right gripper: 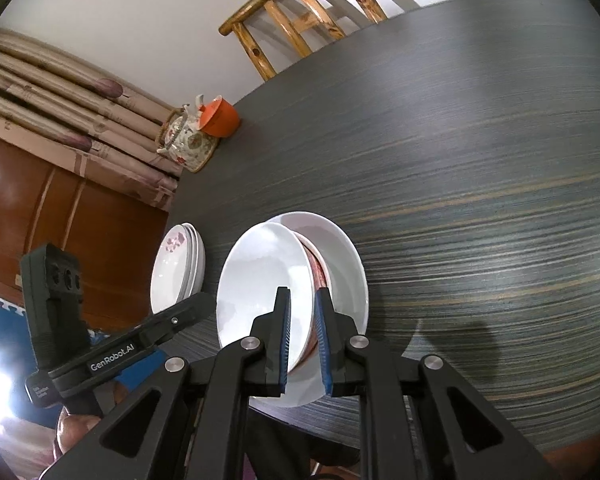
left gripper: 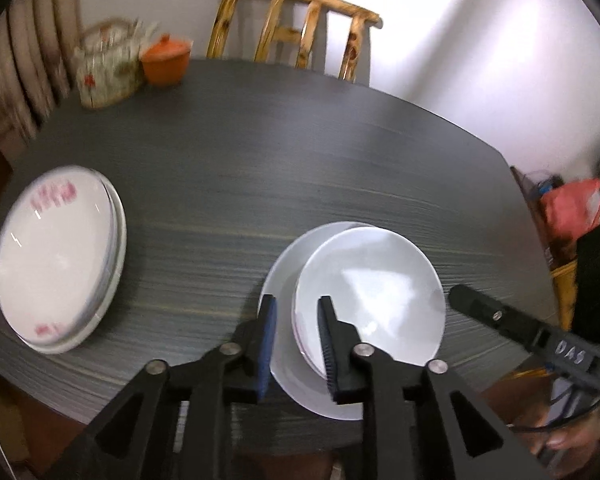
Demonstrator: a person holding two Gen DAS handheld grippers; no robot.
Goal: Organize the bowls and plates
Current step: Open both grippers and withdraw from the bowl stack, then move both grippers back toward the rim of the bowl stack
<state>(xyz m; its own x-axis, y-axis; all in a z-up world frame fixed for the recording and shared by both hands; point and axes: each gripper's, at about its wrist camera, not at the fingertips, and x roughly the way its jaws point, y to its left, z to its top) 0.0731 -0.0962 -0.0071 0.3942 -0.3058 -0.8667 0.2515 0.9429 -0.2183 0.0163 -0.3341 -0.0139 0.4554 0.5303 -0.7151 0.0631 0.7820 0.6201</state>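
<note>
Your right gripper [right gripper: 302, 312] pinches the white bowl [right gripper: 264, 284] near the table [right gripper: 480, 200] edge; your left gripper [left gripper: 298, 332] is apart.

left gripper [left gripper: 296, 312] jaws parted, right gripper [right gripper: 302, 300] — jaws narrowed

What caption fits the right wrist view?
Right gripper clamps the top bowl's rim on a stack; the plates wait left.
</note>
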